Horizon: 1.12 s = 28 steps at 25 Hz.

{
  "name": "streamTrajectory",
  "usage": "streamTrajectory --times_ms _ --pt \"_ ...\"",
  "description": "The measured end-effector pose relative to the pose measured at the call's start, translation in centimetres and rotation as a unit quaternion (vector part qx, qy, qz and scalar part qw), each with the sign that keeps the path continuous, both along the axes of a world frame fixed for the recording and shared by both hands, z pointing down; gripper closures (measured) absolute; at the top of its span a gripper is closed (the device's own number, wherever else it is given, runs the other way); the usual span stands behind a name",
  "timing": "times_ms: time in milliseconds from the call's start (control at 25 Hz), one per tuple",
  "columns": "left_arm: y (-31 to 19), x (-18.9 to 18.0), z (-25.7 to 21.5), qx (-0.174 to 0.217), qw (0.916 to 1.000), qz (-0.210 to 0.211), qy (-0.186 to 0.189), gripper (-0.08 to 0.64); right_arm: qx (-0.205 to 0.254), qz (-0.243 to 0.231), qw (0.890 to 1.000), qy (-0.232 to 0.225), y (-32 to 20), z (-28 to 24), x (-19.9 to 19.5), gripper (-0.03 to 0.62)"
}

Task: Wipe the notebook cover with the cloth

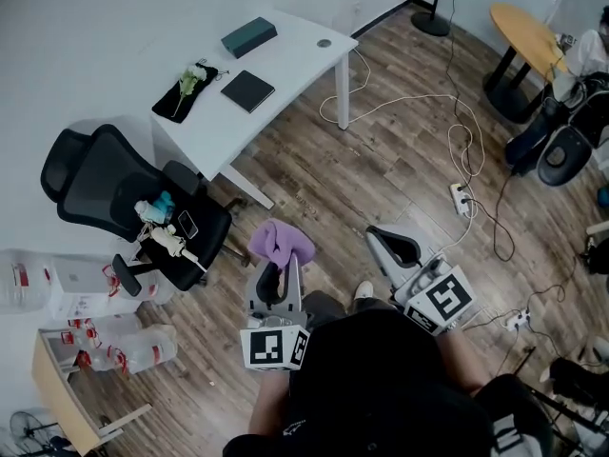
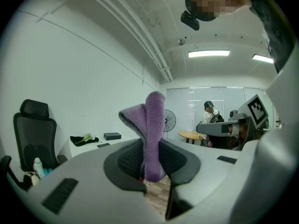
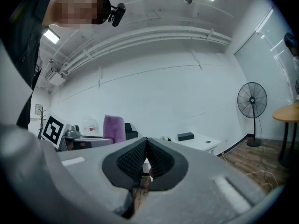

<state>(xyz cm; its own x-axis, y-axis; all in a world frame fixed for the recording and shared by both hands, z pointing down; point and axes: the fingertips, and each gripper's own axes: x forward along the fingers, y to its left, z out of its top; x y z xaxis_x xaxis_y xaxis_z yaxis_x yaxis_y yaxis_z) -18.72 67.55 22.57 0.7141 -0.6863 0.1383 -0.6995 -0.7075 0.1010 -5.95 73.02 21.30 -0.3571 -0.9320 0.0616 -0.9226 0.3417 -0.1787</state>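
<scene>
Head view, lower middle: grips the purple cloth (image 1: 281,241) tight in the left gripper (image 1: 276,272), pads closed on its fold so loose fabric stands up as a wiping face. Holds the right gripper (image 1: 392,246), just to the right, pressed together on nothing, probably spare for steadying the book. Finds the notebook (image 1: 247,90) flat on the white table (image 1: 295,60) toward the upper left, well apart from both tools, near a teal box (image 1: 249,36). Needs an approach over the wooden floor first; wiping judged not yet begun
</scene>
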Motion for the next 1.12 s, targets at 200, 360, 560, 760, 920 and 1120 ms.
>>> streamTrajectory --times_ms 200,360,560,760,920,1120 --pt "-0.1 2.8 0.9 -0.008 0.9999 0.008 -0.006 0.479 -0.007 0.015 1.000 0.008 0.5 0.6 3.0 0.588" --pt "-1.3 5.1 0.9 -0.008 0.9997 0.022 -0.007 0.479 -0.009 0.029 0.999 0.011 -0.6 0.8 5.0 0.588" --pt "-4.7 7.2 1.5 -0.007 0.9993 0.036 -0.003 0.479 -0.014 0.044 0.999 0.018 -3.5 1.2 6.8 0.588" --pt "-9.8 9.7 2.2 -0.011 0.9986 0.052 0.003 0.479 -0.026 0.071 0.997 0.016 -7.8 1.8 9.4 0.588" --pt "-14.8 11.8 1.7 -0.006 0.9976 0.068 0.005 0.479 -0.027 0.088 0.996 0.008 -12.3 1.6 11.0 0.588" --pt "-20.6 14.0 1.6 -0.012 0.9958 0.090 0.010 0.479 -0.029 0.101 0.994 0.007 -17.6 1.1 12.1 0.588"
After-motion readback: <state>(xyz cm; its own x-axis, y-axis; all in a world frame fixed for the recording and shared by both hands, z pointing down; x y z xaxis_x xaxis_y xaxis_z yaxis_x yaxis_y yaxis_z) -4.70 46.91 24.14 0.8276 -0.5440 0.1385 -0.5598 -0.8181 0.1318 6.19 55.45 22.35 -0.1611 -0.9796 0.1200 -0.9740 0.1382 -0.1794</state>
